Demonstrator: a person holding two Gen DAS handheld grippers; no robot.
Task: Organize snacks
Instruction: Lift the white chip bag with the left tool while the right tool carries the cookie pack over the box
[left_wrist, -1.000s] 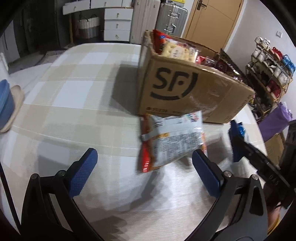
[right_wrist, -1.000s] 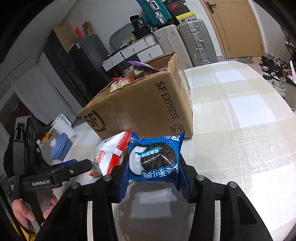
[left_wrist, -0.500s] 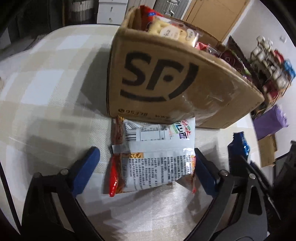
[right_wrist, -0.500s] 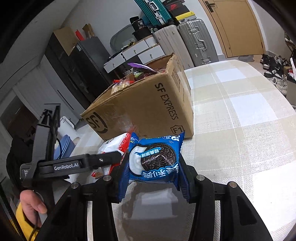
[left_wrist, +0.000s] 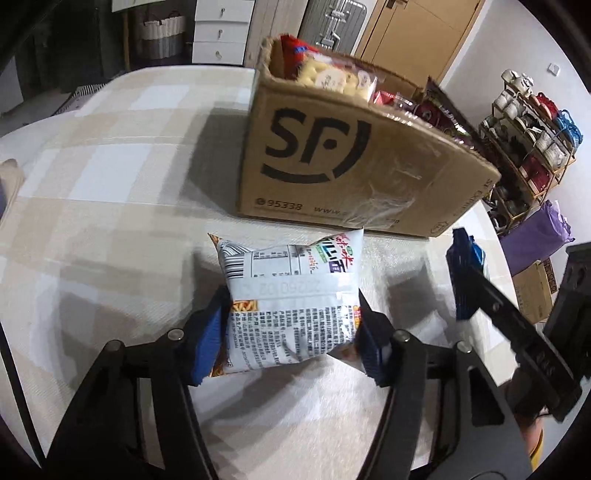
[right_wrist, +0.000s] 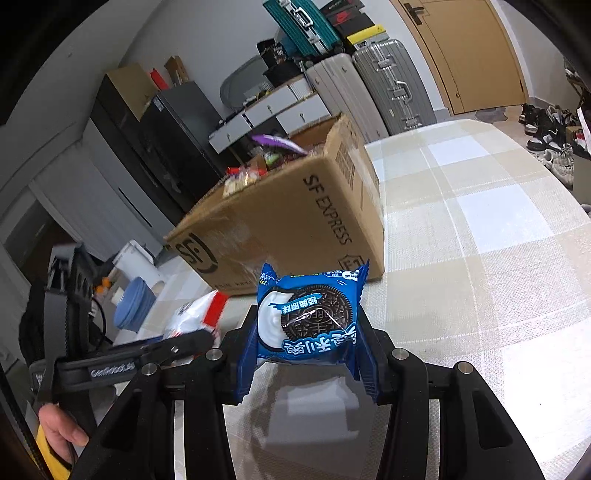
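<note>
My left gripper (left_wrist: 290, 339) is shut on a white and orange noodle snack packet (left_wrist: 291, 299), held just in front of the open SF cardboard box (left_wrist: 354, 173), which is full of snacks. My right gripper (right_wrist: 306, 350) is shut on a blue Oreo packet (right_wrist: 308, 321) and holds it above the table, in front of the box's near corner (right_wrist: 295, 221). The Oreo packet and right gripper show at the right of the left wrist view (left_wrist: 465, 273). The noodle packet and left gripper show at the left of the right wrist view (right_wrist: 195, 317).
The box stands on a table with a checked beige cloth (right_wrist: 480, 240). A stack of blue bowls (right_wrist: 133, 306) sits at the table's far left edge. Suitcases (right_wrist: 384, 85), drawers and a shoe rack (left_wrist: 532, 140) stand beyond the table.
My left gripper moved up to the noodle packet and closed on it; it was open before. The right gripper has held the Oreo packet still.
</note>
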